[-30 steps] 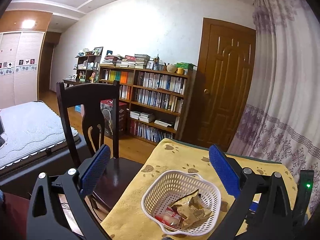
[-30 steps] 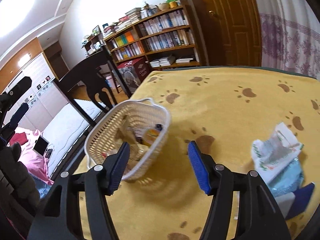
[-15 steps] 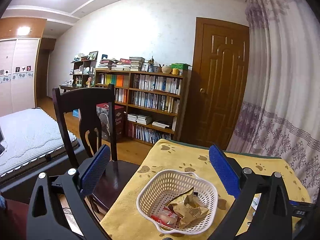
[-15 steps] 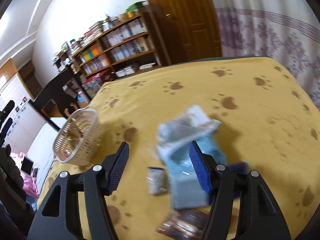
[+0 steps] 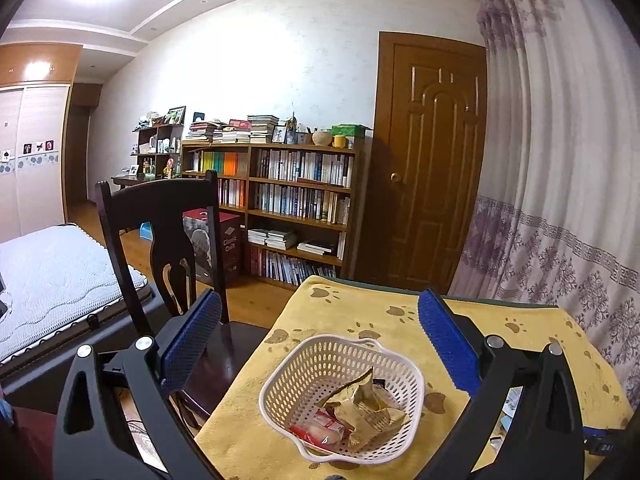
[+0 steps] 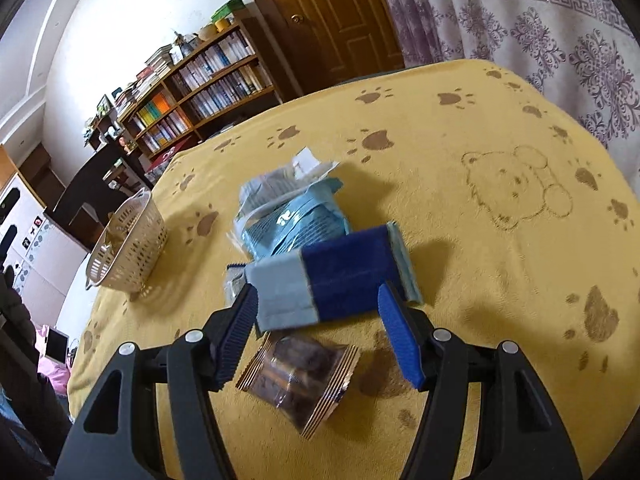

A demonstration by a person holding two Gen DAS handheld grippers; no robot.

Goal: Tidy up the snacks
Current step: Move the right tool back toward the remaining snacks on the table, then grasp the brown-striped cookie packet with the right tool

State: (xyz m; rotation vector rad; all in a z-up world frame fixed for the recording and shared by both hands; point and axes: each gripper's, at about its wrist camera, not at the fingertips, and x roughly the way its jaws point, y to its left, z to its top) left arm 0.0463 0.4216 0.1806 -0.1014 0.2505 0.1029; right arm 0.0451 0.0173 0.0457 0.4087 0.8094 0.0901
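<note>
Swung away from the white basket (image 6: 128, 240), the right gripper (image 6: 316, 328) is now spread over the navy-and-grey packet (image 6: 328, 280). Two wrappers are already binned (image 5: 360, 412); several snacks remain loose. The left gripper (image 5: 320, 344) is held released, empty.

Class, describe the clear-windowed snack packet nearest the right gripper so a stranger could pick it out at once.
On the yellow paw-print cloth, find the heap of blue packets; the right gripper hangs open just over its near edge. The clear-windowed packet lies nearest the camera, below the navy-and-grey pack. It alone is see-through, with dark contents and copper-striped ends.
</note>
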